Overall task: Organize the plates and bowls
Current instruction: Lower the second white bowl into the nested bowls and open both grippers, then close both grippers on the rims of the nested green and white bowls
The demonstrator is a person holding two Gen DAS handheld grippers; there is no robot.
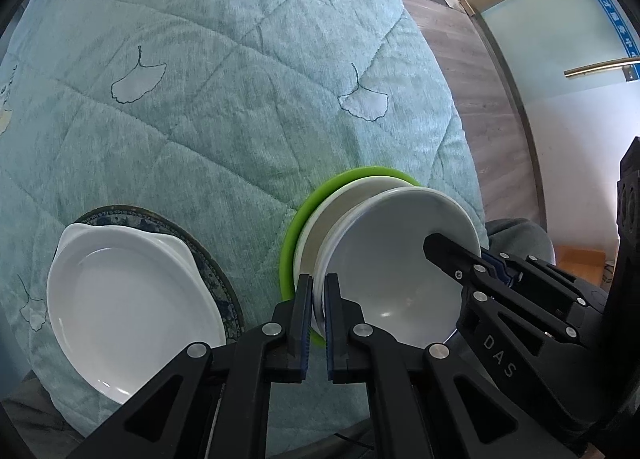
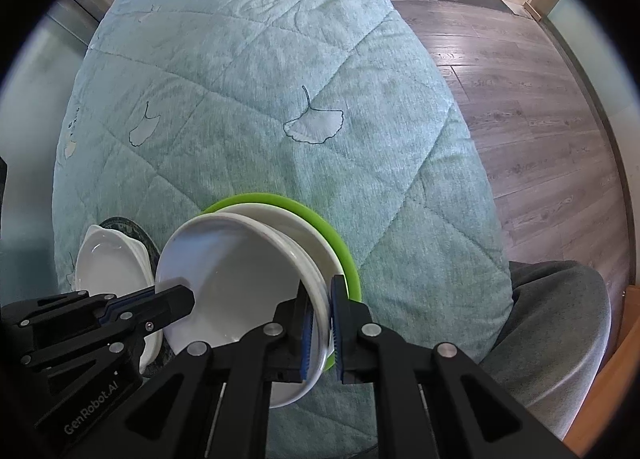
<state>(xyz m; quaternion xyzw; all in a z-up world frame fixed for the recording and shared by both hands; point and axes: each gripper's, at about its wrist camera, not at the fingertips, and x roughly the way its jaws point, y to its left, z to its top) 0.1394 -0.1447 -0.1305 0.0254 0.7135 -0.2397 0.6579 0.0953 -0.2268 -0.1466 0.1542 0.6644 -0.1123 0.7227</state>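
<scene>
Quilted teal cloth (image 1: 224, 99) with stitched ginkgo leaves covers the tabletop, wood-look floor (image 2: 520, 107) past its edge. Landmark is the green plate (image 1: 289, 243), a thin matte disc, probably plastic, flat on the cloth. A cream dish (image 1: 320, 215) sits on it, and above that hangs the white bowl (image 1: 384, 259): glossy, ceramic by the look, smooth and deep with a thin rolled lip.

Both tongs are pinching that bowl by the rim on opposite sides. The left tongs (image 1: 318, 299) are pressed nearly together on the lip, the right tongs (image 2: 320, 311) likewise. Whether the bowl has seated in the dish yet can't be told.

Risk looks like this: glazed rim plus narrow ribbed pads means it could slide out if one side lets go first, and the bowl would tip and clack onto the dish. The soft cloth could also let the green plate rock.

Left of the green plate, well apart, a white scalloped dish (image 1: 128, 299) rests on a dark patterned plate (image 1: 216, 279).
</scene>
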